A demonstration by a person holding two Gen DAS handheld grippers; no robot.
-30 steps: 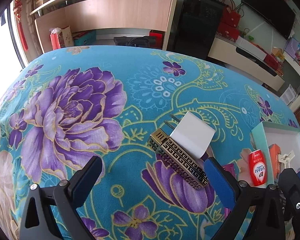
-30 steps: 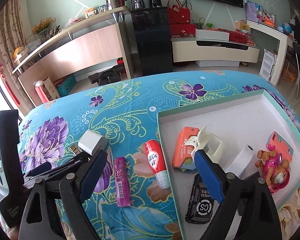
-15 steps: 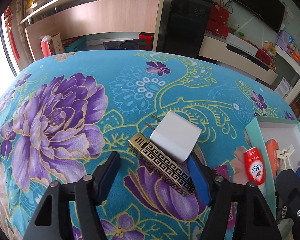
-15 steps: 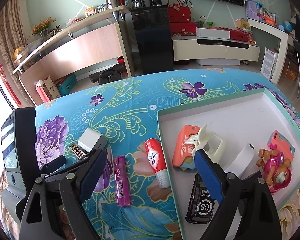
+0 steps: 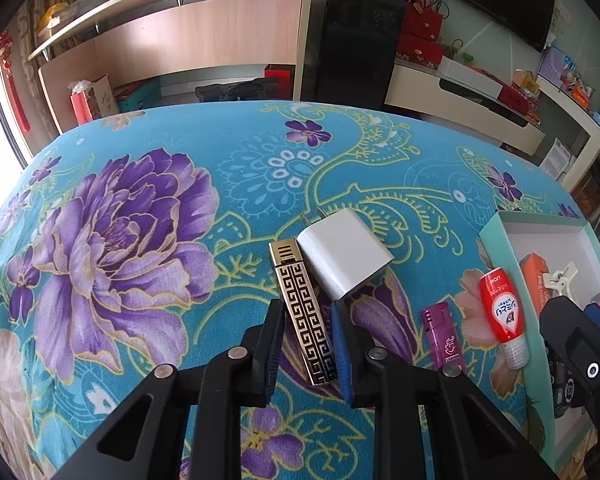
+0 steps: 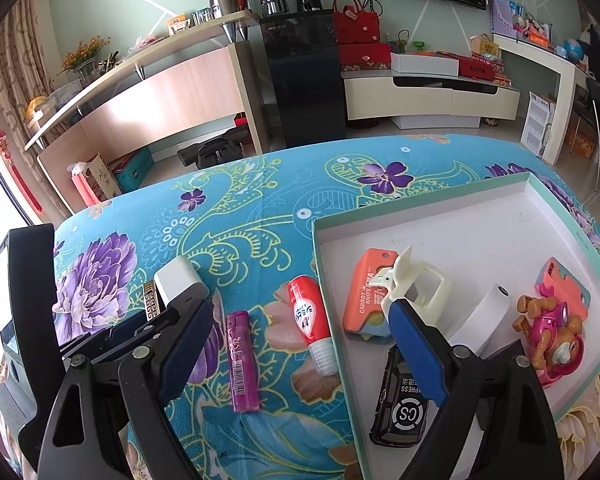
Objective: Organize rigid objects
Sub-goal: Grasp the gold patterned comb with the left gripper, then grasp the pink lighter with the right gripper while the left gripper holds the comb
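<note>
On the floral counter [image 5: 148, 152] | left tongs [image 5: 305, 342] clamp gold patterned lighter [image 5: 302, 312], touching white charger [image 5: 345, 257] | right tongs [image 6: 300, 354] gape wide, empty, above box [image 6: 420, 210] edge

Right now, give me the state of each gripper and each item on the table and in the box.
left gripper: closed around the gold lighter
gold lighter: flat on the cloth, between the pads
white charger: lying beside the lighter, prongs pointing away
purple lighter: flat, loose
red tube: on its side, cap on
right gripper: open, empty
box: open, partly filled
</note>
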